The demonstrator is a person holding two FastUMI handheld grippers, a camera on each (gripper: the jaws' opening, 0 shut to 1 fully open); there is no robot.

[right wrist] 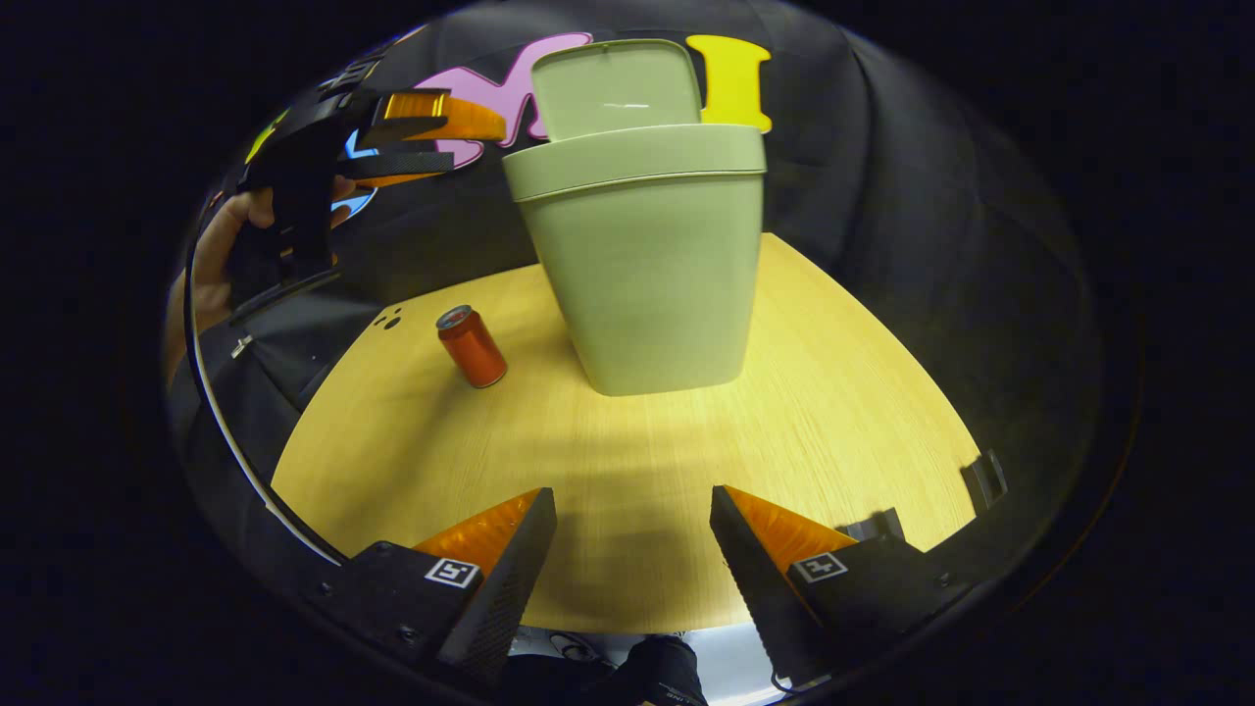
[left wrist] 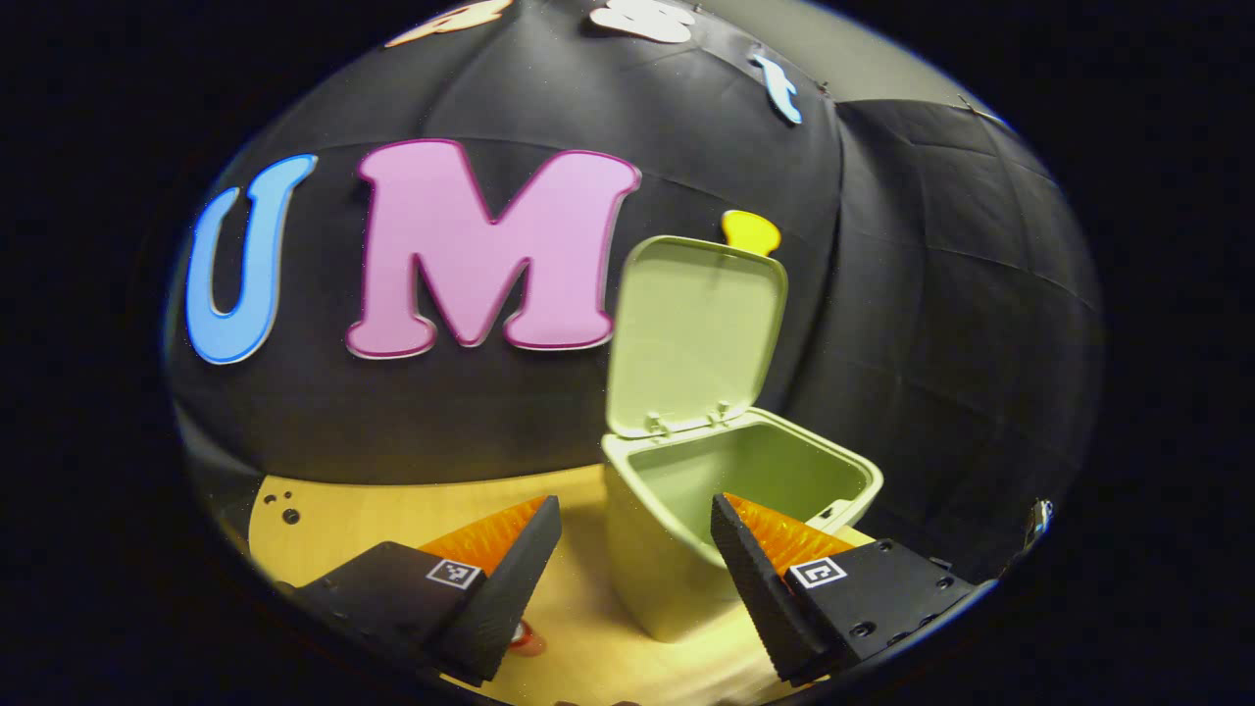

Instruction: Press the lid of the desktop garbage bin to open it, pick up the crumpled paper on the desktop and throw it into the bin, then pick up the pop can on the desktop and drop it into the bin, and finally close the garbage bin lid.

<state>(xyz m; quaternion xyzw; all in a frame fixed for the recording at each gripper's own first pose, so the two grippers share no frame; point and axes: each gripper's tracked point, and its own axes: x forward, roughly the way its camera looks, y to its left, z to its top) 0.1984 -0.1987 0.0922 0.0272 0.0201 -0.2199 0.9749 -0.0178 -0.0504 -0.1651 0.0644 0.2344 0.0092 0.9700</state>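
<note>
Bin (left wrist: 745, 490): pale green, standing on the wooden table (right wrist: 686, 510) towards its far side, close to the black cloth wall; lid (left wrist: 698, 333) standing upright on its rear hinge, mouth open.

Left gripper view: looking down from above into the bin's mouth; inside walls showing bare as far as they can be seen, the floor of the bin lying hidden behind the front rim and the gripper's right finger; left gripper (left wrist: 635, 559) hanging released, fingers spread wide with nothing between them, one finger over the table and the other over the bin's near rim; a sliver of the can (left wrist: 527, 640) peeking out beneath the left finger.

Right gripper view: looking level across the table at the bin's outer front wall, interior hidden; can (right wrist: 472, 345) standing slightly tilted in the picture, red, on the table to the left of the bin, near but apart from it; the left gripper (right wrist: 412, 137) appearing high at upper left, held by a hand (right wrist: 211, 265), fingers pointing towards the bin's lid; right gripper (right wrist: 635, 559) sitting low over the near table edge, fingers parted and empty.

Room: broad bare wood lying between the right gripper and the bin; open table to the right of the bin up to the curved edge; the crumpled paper cannot be told anywhere.
</note>
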